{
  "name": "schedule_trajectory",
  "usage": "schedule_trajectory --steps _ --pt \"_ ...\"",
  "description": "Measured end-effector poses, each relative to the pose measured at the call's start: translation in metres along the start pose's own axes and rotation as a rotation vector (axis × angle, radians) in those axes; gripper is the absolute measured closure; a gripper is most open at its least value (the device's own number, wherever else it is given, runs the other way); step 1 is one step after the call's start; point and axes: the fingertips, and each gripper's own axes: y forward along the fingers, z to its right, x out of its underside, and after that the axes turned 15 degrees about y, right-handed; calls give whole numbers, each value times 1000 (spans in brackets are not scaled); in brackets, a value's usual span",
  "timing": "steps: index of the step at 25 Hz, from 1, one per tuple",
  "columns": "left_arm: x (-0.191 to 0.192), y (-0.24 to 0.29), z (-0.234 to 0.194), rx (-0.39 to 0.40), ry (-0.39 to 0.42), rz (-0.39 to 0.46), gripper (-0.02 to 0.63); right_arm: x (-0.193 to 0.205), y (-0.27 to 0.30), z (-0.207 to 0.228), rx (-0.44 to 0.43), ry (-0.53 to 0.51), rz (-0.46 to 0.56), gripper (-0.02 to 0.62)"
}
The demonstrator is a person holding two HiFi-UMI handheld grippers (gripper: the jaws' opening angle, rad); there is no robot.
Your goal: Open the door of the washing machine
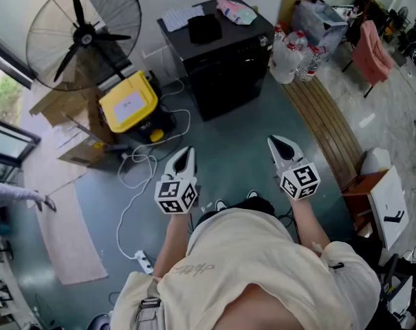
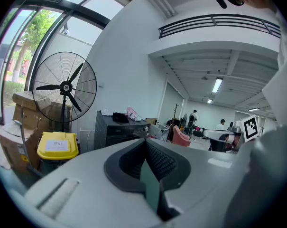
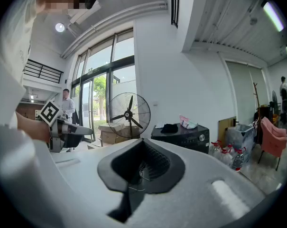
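The black washing machine [image 1: 228,74] stands upright on the floor [image 1: 235,160] well ahead of the left gripper [image 1: 185,152] and right gripper [image 1: 277,143], its front facing them, both pairs of fingers pressed together and empty.

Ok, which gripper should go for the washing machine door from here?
Left, narrowly: the left gripper lines up closer with the washing machine than the right gripper. Both have jaws shut, empty, well short of it.

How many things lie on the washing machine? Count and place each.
3 on the washing machine: a pale checked item, left; a black bundle, middle; a pink packet, right. None seems hidden.
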Motion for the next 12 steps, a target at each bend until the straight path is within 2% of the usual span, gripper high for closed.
schedule_trajectory --steps 12 --pt "-8 -5 -10 34 -11 22 589 -8 -3 -24 2 -13 2 594"
